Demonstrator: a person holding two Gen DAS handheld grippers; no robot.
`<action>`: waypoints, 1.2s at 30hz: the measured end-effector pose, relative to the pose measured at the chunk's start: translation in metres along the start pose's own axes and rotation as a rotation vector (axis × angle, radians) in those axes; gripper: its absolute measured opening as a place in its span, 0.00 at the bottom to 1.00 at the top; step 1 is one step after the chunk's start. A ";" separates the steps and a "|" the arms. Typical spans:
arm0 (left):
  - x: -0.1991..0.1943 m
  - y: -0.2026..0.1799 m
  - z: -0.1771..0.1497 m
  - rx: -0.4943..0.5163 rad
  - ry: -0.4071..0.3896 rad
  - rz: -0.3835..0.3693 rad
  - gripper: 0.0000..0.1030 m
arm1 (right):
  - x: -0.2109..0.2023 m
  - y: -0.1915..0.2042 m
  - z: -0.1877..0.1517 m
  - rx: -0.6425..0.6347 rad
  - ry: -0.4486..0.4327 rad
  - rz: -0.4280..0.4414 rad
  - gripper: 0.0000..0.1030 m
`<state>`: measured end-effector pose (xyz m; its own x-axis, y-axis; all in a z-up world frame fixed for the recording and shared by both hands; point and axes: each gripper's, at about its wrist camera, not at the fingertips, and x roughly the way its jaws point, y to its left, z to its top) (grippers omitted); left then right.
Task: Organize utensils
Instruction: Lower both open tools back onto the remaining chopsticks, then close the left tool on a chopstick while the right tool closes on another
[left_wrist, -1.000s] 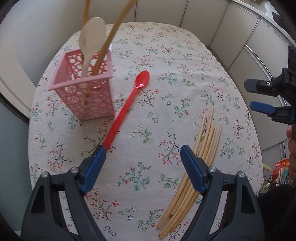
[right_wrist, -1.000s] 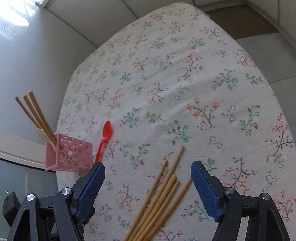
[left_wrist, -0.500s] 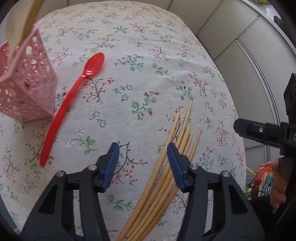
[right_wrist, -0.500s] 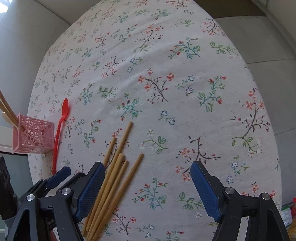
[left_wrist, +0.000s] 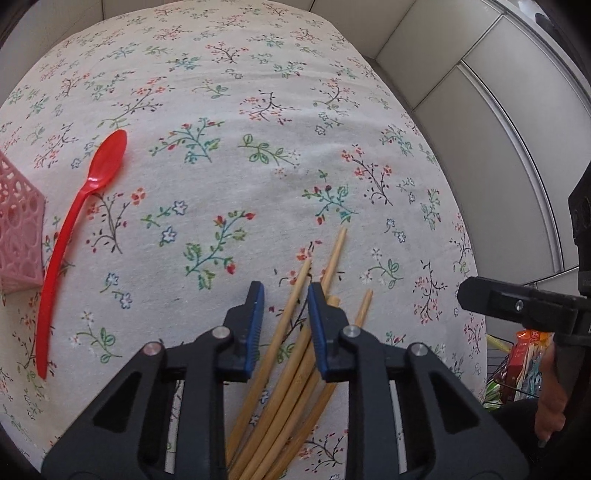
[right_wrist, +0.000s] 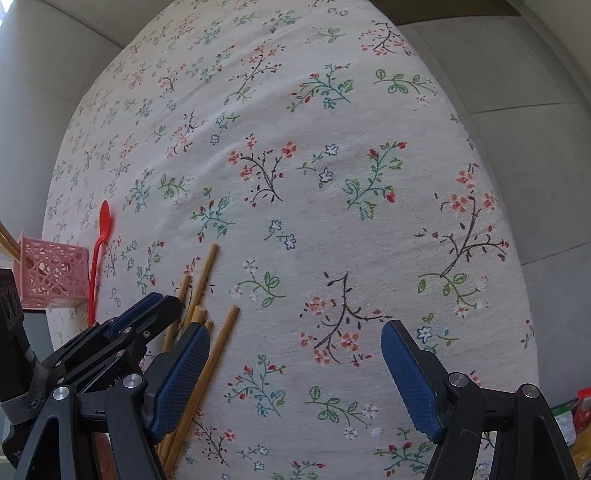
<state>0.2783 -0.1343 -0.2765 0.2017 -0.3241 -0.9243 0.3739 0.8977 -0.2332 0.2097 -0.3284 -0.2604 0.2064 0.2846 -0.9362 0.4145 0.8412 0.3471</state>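
Glossy red plastic spoon (left_wrist: 79, 218), matt wooden chopsticks (left_wrist: 291, 373) — woven floral tablecloth (left_wrist: 229, 122)

We seem to be in a home dining corner: a table (left_wrist: 258, 110) under a cream cotton cloth printed with small flowers, a pink perforated plastic utensil holder (left_wrist: 16, 232) at its nine o'clock edge, pale tiled flooring (left_wrist: 498, 147) around it, and colourful snack packets (left_wrist: 524, 358) heaped toward four o'clock.
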 end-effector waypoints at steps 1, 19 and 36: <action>0.001 -0.004 0.001 0.018 0.001 0.021 0.25 | 0.001 0.000 0.000 0.000 0.002 -0.002 0.79; -0.035 0.016 -0.003 0.008 -0.082 0.076 0.06 | 0.021 0.016 -0.002 0.008 0.051 0.000 0.79; -0.083 0.063 -0.025 -0.060 -0.168 0.081 0.05 | 0.071 0.087 0.009 -0.070 0.014 -0.082 0.67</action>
<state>0.2626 -0.0433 -0.2216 0.3794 -0.2905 -0.8784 0.2964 0.9376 -0.1821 0.2683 -0.2392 -0.2959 0.1615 0.2195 -0.9621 0.3666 0.8918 0.2650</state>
